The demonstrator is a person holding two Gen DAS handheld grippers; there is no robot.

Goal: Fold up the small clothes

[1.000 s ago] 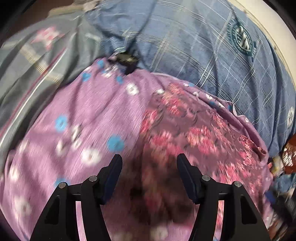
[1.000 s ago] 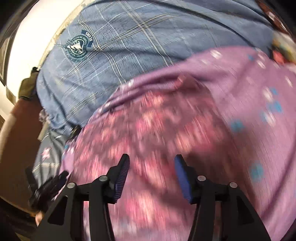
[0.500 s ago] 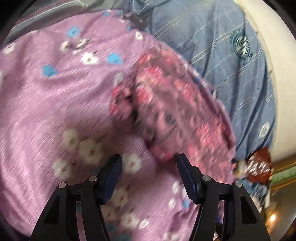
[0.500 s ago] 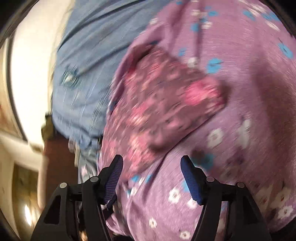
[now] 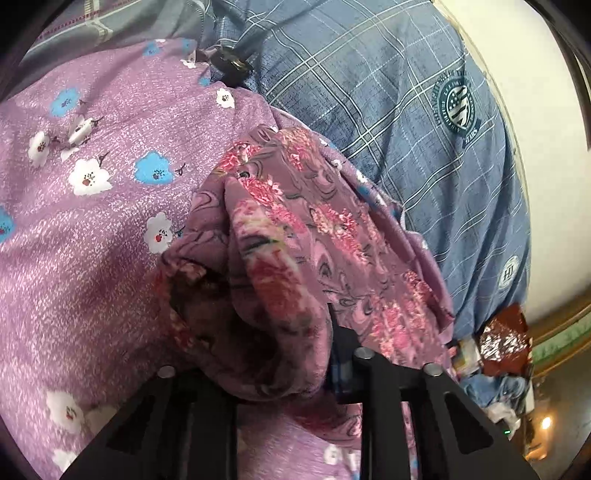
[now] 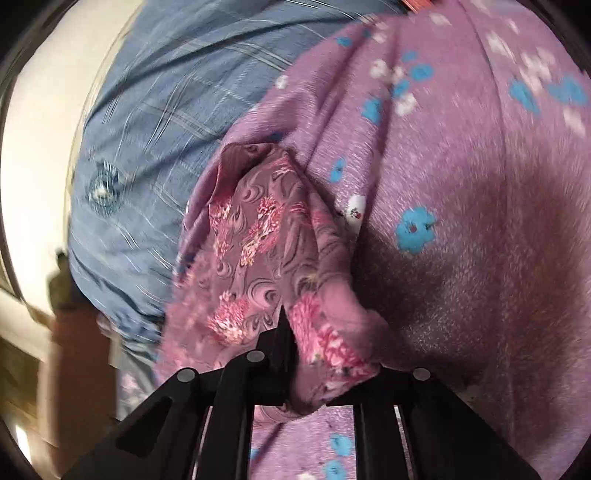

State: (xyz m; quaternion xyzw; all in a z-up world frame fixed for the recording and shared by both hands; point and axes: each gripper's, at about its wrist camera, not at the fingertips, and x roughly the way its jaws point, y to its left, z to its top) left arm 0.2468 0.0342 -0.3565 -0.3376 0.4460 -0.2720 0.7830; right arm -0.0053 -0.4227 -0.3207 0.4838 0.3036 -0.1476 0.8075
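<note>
A small mauve garment with pink flowers (image 5: 295, 236) lies on a purple floral sheet (image 5: 92, 229). My left gripper (image 5: 280, 354) is shut on its near edge, and bunched cloth covers the fingertips. In the right wrist view the same garment (image 6: 258, 240) is pinched at its other near edge by my right gripper (image 6: 306, 369), which is shut on it. Cloth drapes over the right finger there. The garment is lifted into a ridge between the two grips.
A blue plaid shirt with a round crest (image 5: 406, 110) lies beyond the garment and also shows in the right wrist view (image 6: 147, 129). A grey striped cloth (image 5: 110, 22) sits at the far left. A small black object (image 5: 231, 64) lies at the sheet's edge. A white wall (image 5: 535, 110) is at right.
Both grippers were open above the garment. They have come down and shut on its near edges, and the cloth has bunched up between them.
</note>
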